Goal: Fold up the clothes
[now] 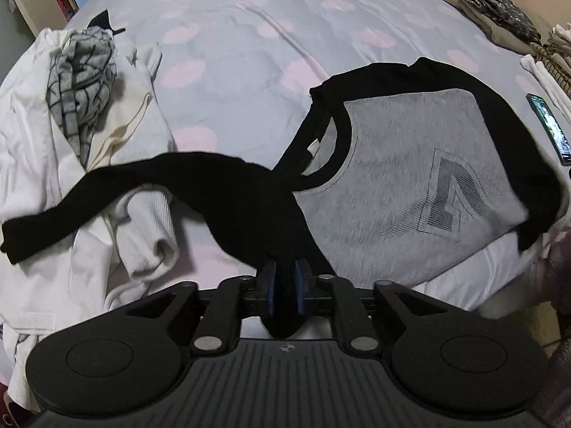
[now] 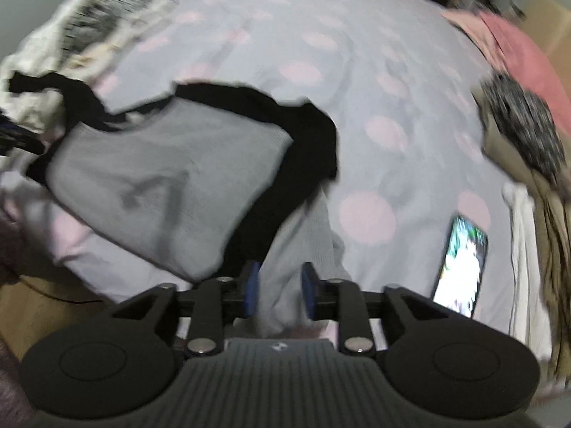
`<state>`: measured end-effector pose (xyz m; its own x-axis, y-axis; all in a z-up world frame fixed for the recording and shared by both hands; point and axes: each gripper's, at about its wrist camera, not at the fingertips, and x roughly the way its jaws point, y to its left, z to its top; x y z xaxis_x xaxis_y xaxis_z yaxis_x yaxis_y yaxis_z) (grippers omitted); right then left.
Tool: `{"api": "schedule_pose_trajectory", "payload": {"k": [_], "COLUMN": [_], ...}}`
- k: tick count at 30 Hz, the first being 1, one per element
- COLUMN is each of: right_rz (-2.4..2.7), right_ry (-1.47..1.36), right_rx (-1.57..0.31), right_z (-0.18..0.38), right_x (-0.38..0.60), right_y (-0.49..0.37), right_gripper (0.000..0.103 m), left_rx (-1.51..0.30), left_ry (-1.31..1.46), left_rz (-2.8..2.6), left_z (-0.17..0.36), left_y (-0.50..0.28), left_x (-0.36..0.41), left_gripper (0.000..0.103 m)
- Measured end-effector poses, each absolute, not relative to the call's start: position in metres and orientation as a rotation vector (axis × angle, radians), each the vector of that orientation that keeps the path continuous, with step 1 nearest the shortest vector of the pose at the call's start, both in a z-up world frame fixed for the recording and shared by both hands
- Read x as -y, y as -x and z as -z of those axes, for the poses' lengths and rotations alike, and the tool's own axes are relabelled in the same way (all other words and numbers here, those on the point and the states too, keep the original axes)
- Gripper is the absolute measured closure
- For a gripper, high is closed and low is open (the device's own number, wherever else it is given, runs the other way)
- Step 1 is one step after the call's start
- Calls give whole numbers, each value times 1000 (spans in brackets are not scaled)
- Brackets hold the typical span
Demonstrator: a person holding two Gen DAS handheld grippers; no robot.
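- Left wrist view: the left gripper [image 1: 285, 278] has its blue pads clamped together on black cloth, seemingly the shoulder or sleeve root of the raglan shirt [image 1: 403, 178]. My guess is that this pinch is there to keep one side taut so the body can be spread or turned over.
- The shirt lies across the near edge of the bed [image 1: 249, 35], grey chest panel with a faded printed emblem facing up, black collar open, one long black sleeve [image 1: 107, 192] trailing left over a heap of white laundry [image 1: 53, 142].
- A checked grey garment [image 1: 82, 82] sits crumpled on top of that heap; folded stacks [image 1: 499, 14] wait at the far right, and a phone [image 1: 549, 128] glows beside them.
- Right wrist view, blurred: the right gripper [image 2: 280, 285] shows its pads apart with grey fabric bunched between them. I cannot tell whether they are really biting it.
- From here the shirt [image 2: 160, 171] looks partly rumpled, black sleeve doubled along its right edge, hem hanging toward the claw — not yet a tidy rectangle.
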<state>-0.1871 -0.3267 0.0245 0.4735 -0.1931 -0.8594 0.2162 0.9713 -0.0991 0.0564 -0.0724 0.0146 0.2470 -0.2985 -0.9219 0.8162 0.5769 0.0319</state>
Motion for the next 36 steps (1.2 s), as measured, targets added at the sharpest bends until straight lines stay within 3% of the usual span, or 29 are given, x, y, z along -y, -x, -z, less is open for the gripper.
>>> {"api": "schedule_pose_trajectory", "payload": {"k": [2, 7, 11, 18, 36], "right_rz": [189, 90, 6, -66, -266], "right_ry": [27, 206, 250, 351, 413], "right_rx": [-999, -895, -889, -936, -1091], "right_z": [-36, -45, -28, 6, 67], "right_x": [323, 324, 340, 370, 371], "right_y": [184, 153, 108, 26, -91], "right_gripper": [59, 52, 50, 63, 63], "left_rx": [-1057, -1042, -1076, -1142, -1285], "left_ry": [-541, -512, -561, -569, -551], "left_rz": [820, 844, 848, 851, 847], "left_z": [-20, -16, 2, 25, 50], "left_y": [-62, -72, -73, -79, -98], "left_x": [68, 74, 82, 80, 83], "left_gripper": [66, 61, 61, 61, 77]}}
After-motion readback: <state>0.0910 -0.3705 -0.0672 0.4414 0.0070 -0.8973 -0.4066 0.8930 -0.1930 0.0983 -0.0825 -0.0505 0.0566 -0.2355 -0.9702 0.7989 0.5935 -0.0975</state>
